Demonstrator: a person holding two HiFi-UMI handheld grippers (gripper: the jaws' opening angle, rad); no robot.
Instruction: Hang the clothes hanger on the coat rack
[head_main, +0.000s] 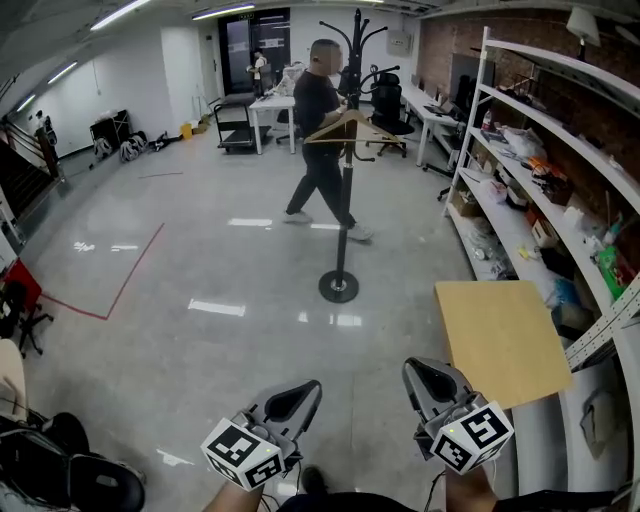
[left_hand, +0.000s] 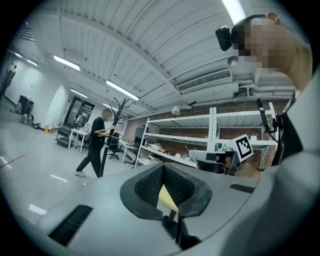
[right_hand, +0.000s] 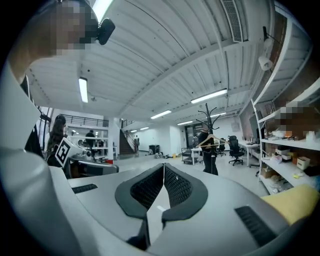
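Note:
A black coat rack (head_main: 345, 200) stands on a round base in the middle of the floor, several steps ahead. A wooden clothes hanger (head_main: 350, 130) is up against its pole at chest height, beside a person in black (head_main: 318, 110) who walks past. I cannot tell whether it hangs on a hook or is in that person's hand. The hanger (left_hand: 106, 131) (right_hand: 214, 142) is small and distant in both gripper views. My left gripper (head_main: 308, 388) (left_hand: 162, 167) and right gripper (head_main: 415, 368) (right_hand: 164, 166) are low and near me, pointing level toward the rack, both shut on nothing.
White shelving (head_main: 540, 180) full of items runs along the right wall, with a tan board (head_main: 500, 340) sticking out near my right gripper. Desks, office chairs (head_main: 388, 100) and a cart (head_main: 235, 120) stand at the back. Black chairs (head_main: 70, 470) are at lower left.

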